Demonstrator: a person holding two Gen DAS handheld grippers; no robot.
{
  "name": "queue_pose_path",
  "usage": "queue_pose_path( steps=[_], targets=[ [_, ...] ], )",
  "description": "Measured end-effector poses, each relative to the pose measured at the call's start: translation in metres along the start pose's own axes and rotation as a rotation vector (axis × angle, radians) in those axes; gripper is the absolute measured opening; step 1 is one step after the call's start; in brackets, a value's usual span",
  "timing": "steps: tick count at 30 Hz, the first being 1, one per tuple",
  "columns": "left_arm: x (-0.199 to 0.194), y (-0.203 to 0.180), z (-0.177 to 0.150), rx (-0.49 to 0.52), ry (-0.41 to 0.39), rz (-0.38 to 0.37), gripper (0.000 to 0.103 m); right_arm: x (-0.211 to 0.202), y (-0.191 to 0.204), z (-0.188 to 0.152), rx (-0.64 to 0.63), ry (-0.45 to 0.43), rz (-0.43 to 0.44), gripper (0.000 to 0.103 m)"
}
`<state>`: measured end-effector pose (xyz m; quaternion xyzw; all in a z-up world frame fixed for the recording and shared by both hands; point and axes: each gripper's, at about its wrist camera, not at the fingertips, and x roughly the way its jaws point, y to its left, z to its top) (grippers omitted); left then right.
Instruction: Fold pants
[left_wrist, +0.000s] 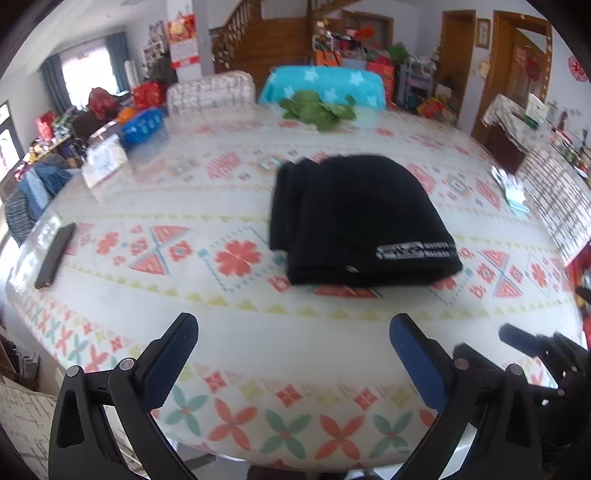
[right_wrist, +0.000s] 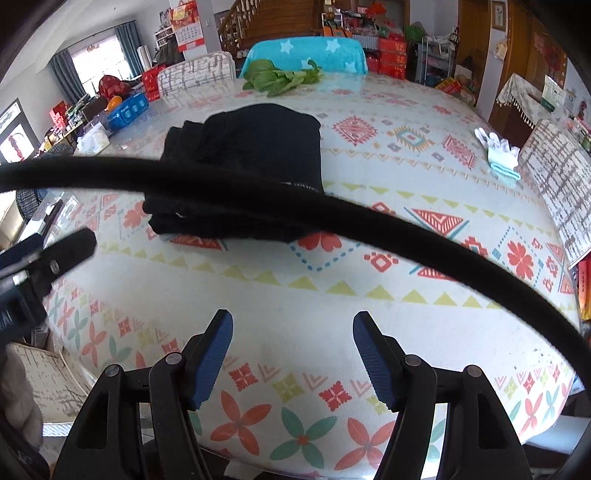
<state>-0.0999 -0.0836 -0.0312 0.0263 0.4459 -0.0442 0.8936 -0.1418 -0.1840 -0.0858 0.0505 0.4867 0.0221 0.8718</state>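
The black pants (left_wrist: 354, 221) lie folded into a compact stack on the patterned table (left_wrist: 236, 332), a white logo on the near right corner. In the right wrist view the same pants (right_wrist: 251, 147) sit left of centre, partly crossed by a black cable (right_wrist: 332, 218). My left gripper (left_wrist: 295, 332) hangs open above the near table edge, well short of the pants, nothing between its fingers. My right gripper (right_wrist: 293, 328) is likewise open and empty over the near edge. The left gripper's finger (right_wrist: 70, 247) shows at the left of the right wrist view.
A dark phone (left_wrist: 55, 254) lies at the table's left edge. Green leafy vegetables (left_wrist: 317, 109) rest at the far side by a turquoise chair (left_wrist: 325, 83). White gloves (right_wrist: 496, 151) lie at the right. A tissue pack (left_wrist: 105, 162) and blue box (left_wrist: 142, 123) sit far left.
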Motion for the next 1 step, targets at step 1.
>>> queue_pose_path(
  steps=[1],
  targets=[
    [0.0012,-0.0038,-0.0016,0.010,0.009,-0.004,0.103,0.0008,-0.0014,-0.0001,0.001,0.002,-0.001,0.072]
  ],
)
